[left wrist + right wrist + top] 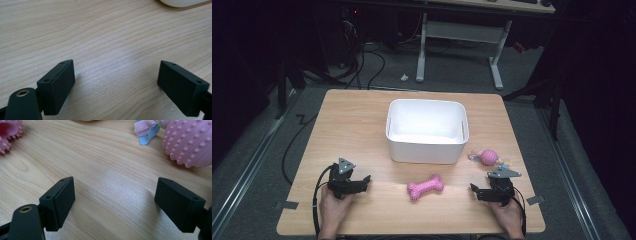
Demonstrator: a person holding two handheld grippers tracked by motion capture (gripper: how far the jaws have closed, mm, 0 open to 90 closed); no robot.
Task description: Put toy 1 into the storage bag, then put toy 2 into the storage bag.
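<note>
Now we rest both grippers low on the table (362, 130), jaws spread wide with only bare wood between them. Our left gripper (364, 181) and right gripper (475, 190) face each other, and the pink bone (425, 187) lies between them, apart from both. A pink ball (488, 157) sits just beyond our right jaws, beside the white bin (427, 150).

A light wooden table (347, 120) fills the middle of the high view. On it a white tub (427, 131) sits at centre, a pink bone toy (425, 186) lies below it, and a pink knobbly ball (488, 157) lies at the tub's lower right. Grey tape tabs (286, 204) mark the table's lower corners.
</note>
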